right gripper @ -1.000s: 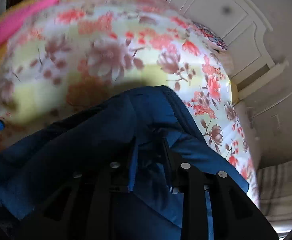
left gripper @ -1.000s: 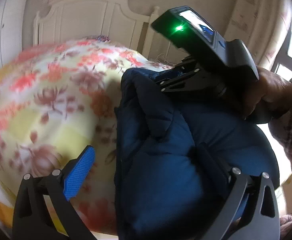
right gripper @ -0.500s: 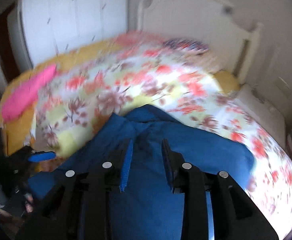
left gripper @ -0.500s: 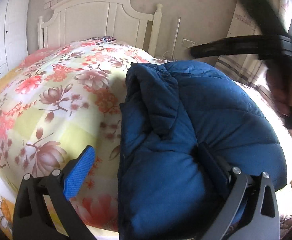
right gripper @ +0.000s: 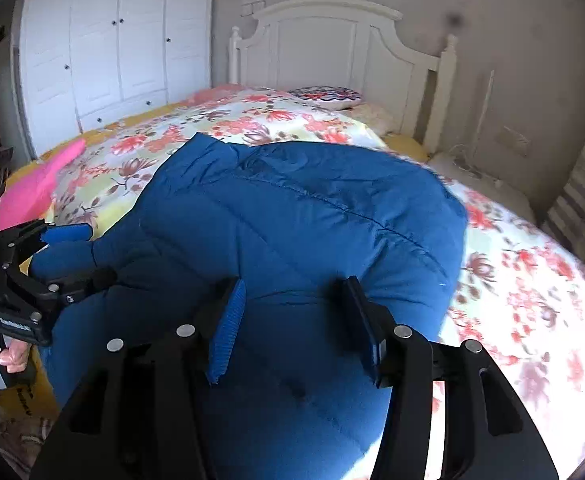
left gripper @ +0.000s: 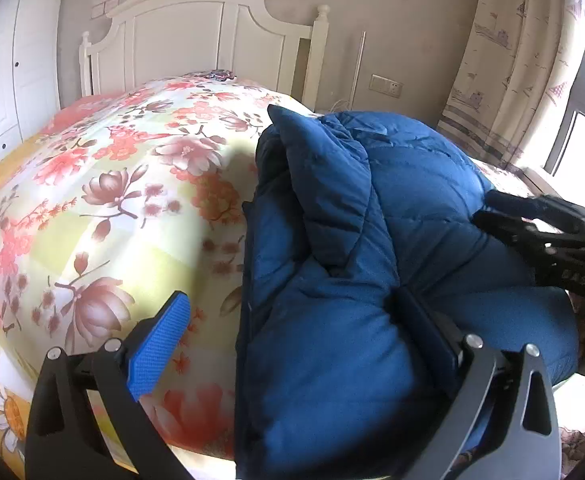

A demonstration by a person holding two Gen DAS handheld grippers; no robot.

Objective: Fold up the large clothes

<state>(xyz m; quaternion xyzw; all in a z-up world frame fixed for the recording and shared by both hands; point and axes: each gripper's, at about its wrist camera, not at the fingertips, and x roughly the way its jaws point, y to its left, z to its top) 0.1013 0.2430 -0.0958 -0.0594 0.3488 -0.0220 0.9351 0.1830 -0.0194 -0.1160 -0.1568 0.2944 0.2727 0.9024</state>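
A blue puffer jacket lies folded in a bundle on the floral bedspread near the bed's front edge; it also shows in the right wrist view. My left gripper is open, its jaws wide apart around the jacket's near left corner, the right finger pressed into the fabric. In the right wrist view the left gripper sits at the jacket's left end. My right gripper is open and empty, just above the jacket's near edge.
A white headboard stands at the far end of the bed with a patterned pillow below it. A pink cloth lies at the bed's left side. White wardrobe doors are on the left, a curtain and window on the right.
My right gripper let go of the jacket, opened, and pulled back from its far collar to the near edge. The left gripper stayed in place, open around the jacket's corner.
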